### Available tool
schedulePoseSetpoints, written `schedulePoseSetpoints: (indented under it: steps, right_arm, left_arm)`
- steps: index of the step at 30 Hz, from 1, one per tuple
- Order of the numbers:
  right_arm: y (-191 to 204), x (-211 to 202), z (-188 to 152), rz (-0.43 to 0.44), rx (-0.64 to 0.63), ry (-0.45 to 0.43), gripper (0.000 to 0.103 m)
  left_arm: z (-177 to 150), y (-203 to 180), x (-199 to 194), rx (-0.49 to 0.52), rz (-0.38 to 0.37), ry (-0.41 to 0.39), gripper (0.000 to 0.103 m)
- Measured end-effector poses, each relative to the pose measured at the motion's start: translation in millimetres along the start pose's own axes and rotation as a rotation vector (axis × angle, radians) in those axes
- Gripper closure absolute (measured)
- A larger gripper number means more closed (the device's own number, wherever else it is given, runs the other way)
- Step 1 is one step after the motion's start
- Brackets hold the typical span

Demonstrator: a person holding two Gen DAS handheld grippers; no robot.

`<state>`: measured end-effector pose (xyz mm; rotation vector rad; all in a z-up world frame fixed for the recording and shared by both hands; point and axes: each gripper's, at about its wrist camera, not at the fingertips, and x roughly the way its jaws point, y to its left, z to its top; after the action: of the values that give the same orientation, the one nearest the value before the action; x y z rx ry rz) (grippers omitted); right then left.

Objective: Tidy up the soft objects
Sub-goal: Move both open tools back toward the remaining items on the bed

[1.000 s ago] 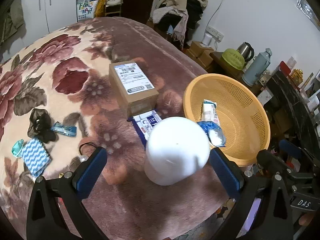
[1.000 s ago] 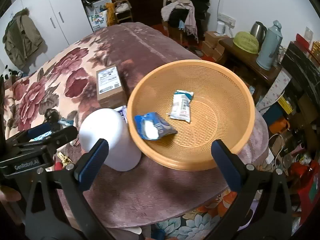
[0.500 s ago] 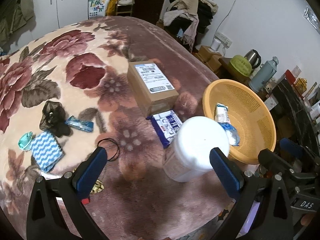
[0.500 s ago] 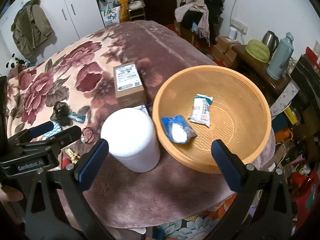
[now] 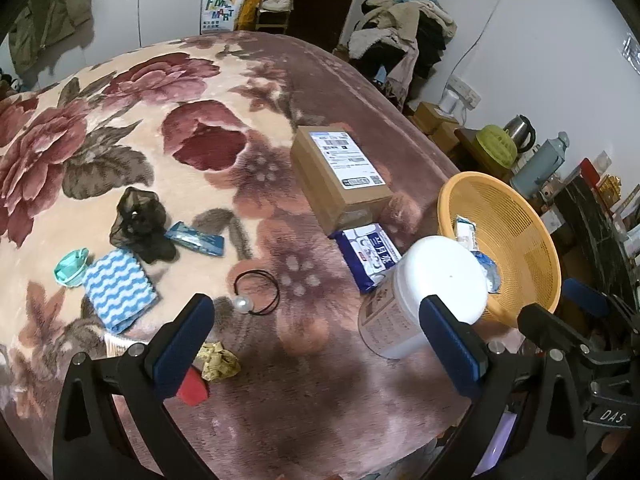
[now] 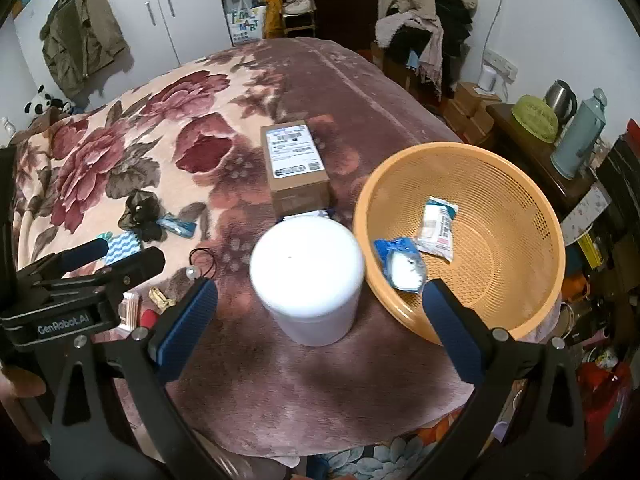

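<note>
An orange mesh basket (image 6: 520,184) (image 5: 524,236) sits at the bed's right edge and holds a blue packet (image 6: 400,264) and a white packet (image 6: 438,224). A blue-white tissue pack (image 5: 370,256) lies by a cardboard box (image 5: 340,172). At the left lie a black mesh scrunchie (image 5: 140,224), a blue wavy cloth (image 5: 118,288), a teal item (image 5: 70,268), a blue wrapper (image 5: 196,238) and a hair tie with a pearl (image 5: 256,298). My left gripper (image 5: 316,344) is open and empty above the blanket. My right gripper (image 6: 316,328) is open and empty in front of a white tub (image 6: 308,276).
The white tub (image 5: 424,296) stands between the tissue pack and the basket. A crumpled gold wrapper (image 5: 220,360) and a red object (image 5: 194,388) lie near the left finger. A side table with kettle and thermos (image 6: 576,136) stands at the right. The bed edge runs close below both grippers.
Both grippers have pulled back and shifted left, so more of the blanket and the small items at the left are in view. Nothing was picked up; both stay open.
</note>
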<state>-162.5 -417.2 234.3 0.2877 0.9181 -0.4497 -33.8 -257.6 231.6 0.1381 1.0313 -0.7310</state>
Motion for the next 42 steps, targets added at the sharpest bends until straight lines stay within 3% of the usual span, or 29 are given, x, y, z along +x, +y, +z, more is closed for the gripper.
schedulePoseSetpoints:
  steps: [42]
  right_arm:
    - [122, 43, -23, 0.093, -0.186, 0.087, 0.000]
  left_arm:
    - [-48, 135, -3, -0.179, 0.081, 0.015, 0.001]
